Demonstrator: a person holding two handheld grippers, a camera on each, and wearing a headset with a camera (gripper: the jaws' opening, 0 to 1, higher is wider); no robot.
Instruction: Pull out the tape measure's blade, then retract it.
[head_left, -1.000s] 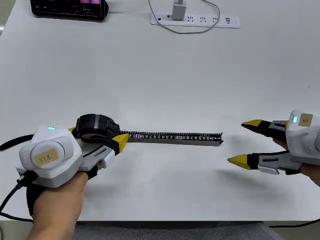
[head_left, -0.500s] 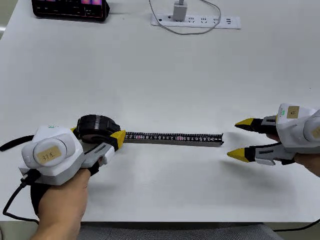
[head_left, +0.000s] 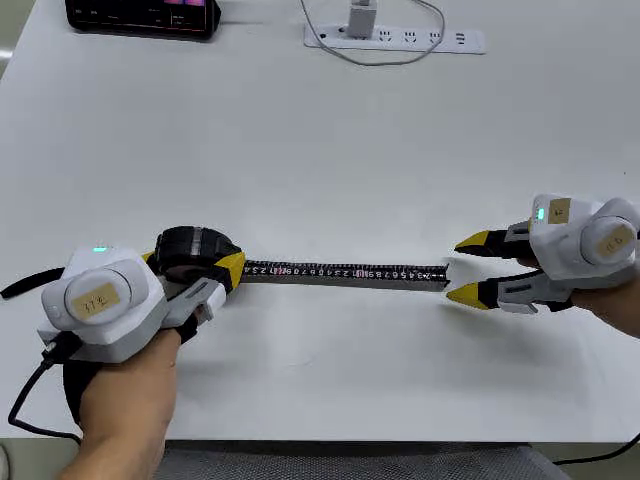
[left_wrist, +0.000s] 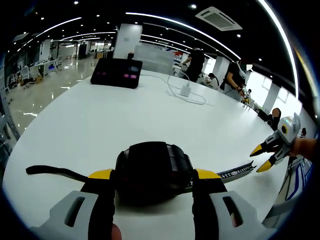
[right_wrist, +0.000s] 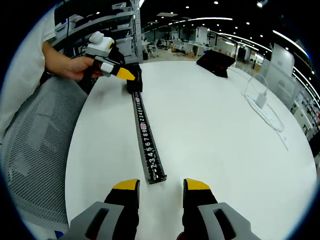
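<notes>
left gripper (head_left: 192, 266) (left_wrist: 154, 174): its jaws are closed against the two sides of the tape measure case (head_left: 190, 250) (left_wrist: 152, 162), which is held between them and rests on the white table (head_left: 330, 150). a black strap (head_left: 24, 285) (left_wrist: 49, 171) is seen trailing behind this gripper. the blade (head_left: 345, 273) (right_wrist: 145, 132) lies drawn out flat on the table, running from the left gripper's tips straight towards the right gripper (head_left: 466, 269) (right_wrist: 161, 186). the right gripper's jaws are held moderately apart and nothing is gripped; the blade's end hook (head_left: 443, 277) (right_wrist: 155, 178) lies just ahead of its tips, facing the gap between them, with a sliver of table seen between. well beyond both grippers, a power strip (head_left: 395, 38) and a dark tablet (head_left: 140, 15) are placed at the far edge.
</notes>
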